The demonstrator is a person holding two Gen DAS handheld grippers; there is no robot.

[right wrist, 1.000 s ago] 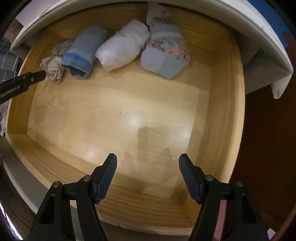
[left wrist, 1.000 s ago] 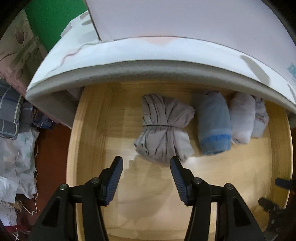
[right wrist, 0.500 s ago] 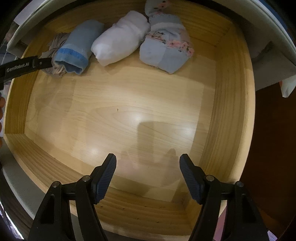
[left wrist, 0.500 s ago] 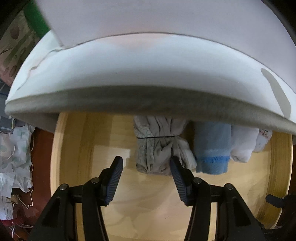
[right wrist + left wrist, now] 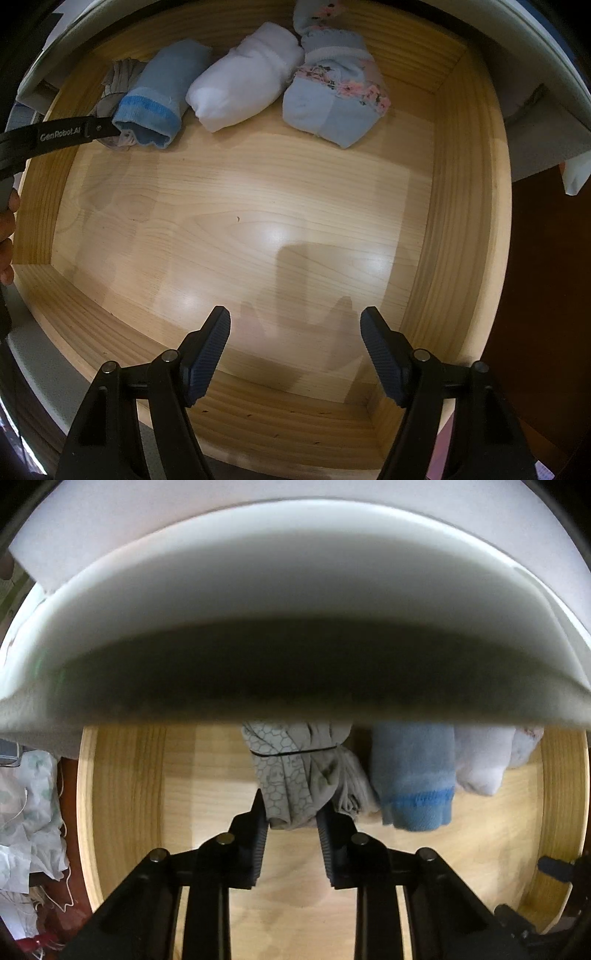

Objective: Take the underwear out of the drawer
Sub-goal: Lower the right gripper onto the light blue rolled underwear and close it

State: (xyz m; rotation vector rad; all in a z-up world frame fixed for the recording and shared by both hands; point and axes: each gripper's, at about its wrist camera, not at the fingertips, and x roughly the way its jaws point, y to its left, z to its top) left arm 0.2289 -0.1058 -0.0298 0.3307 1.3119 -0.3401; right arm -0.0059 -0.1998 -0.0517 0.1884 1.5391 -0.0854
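A pale wooden drawer (image 5: 461, 184) stands pulled out beneath a white overhanging top (image 5: 295, 590), and along its far wall, ahead of both sets of jaws, four bundles of underwear lie side by side: a grey patterned roll (image 5: 295, 775) tied with a thin dark band, a blue roll (image 5: 159, 92) touching it, a white roll (image 5: 243, 88) next, and a floral-trimmed blue one (image 5: 332, 103) farthest from the left jaws. The left gripper (image 5: 291, 823) has just been closing, and its jaws now pinch the near end of the grey roll, the fabric bunched between the pads. The right gripper (image 5: 295, 332) hangs over the bare drawer floor, jaws spread wide with nothing between them and the bundles well ahead of it. To finish the lift cleanly, the left hand would likely do best to draw back toward the drawer front before rising, since the white top hangs close over the roll, and to watch that the blue neighbour does not drag along. The drawer floor is smooth, glossy light wood showing lamp glare; outside the left jaws, rumpled patterned cloth (image 5: 29, 812) lies heaped on a dark red-brown floor (image 5: 70, 794). A few fingers of the person's hand (image 5: 7, 236) show at the edge of the right view.
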